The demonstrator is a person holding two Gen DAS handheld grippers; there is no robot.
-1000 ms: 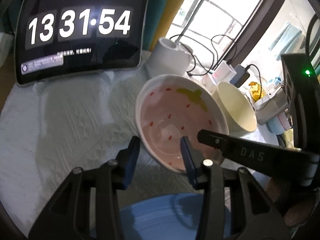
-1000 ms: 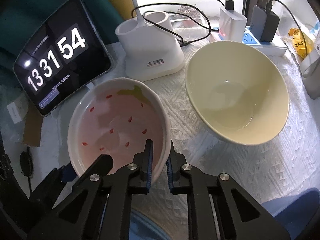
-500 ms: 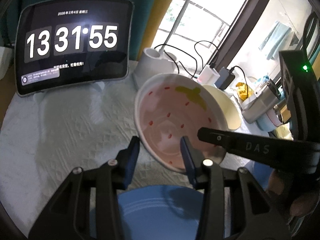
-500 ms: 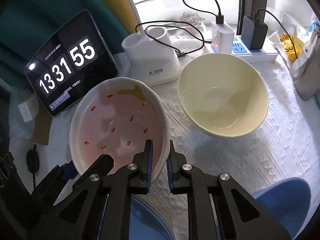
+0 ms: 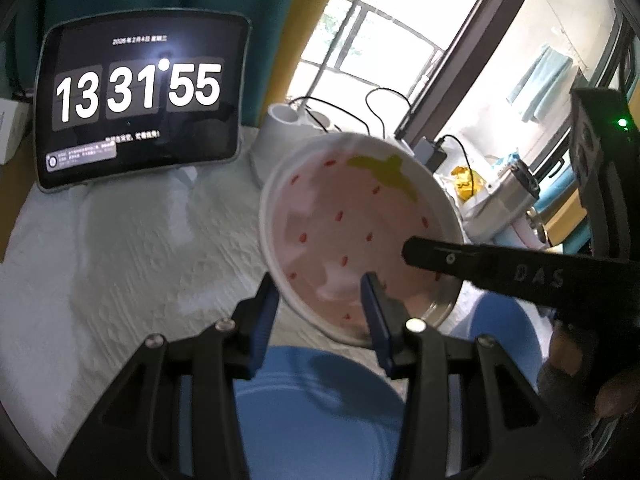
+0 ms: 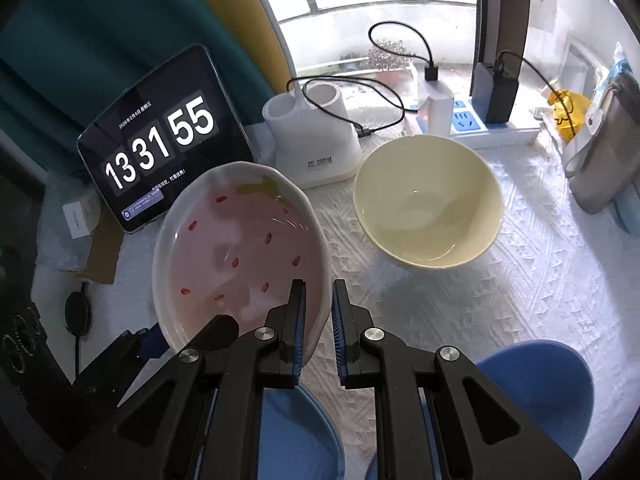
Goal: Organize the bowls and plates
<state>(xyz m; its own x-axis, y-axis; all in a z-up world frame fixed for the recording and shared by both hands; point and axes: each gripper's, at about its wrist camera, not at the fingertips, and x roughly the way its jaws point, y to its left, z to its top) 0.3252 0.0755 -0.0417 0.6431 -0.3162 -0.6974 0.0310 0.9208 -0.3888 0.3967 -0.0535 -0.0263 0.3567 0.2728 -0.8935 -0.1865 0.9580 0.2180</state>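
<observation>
Pink bowl (image 6: 240, 252): we hold it tilted above the worktop (image 6: 500, 300), at about 10 o'clock in the right view and at centre in the left view.
Right claw (image 6: 319, 320): we have it pinched narrow on the pink bowl's near rim, one pad inside and one outside.
Left claw (image 5: 318, 312): we have it partly closed across the bowl's lower rim, its right pad inside the bowl and its left pad at the outer wall.
Cream bowl (image 6: 428, 200): it sits upright on the worktop at 1 o'clock from the right claw, apart from the pink bowl.
Blue plates (image 6: 536, 392): one lies at 4 o'clock, another under the claws at 6 o'clock.
Clock tablet (image 6: 160, 148): it leans at 11 o'clock, reading 13 31 55.
</observation>
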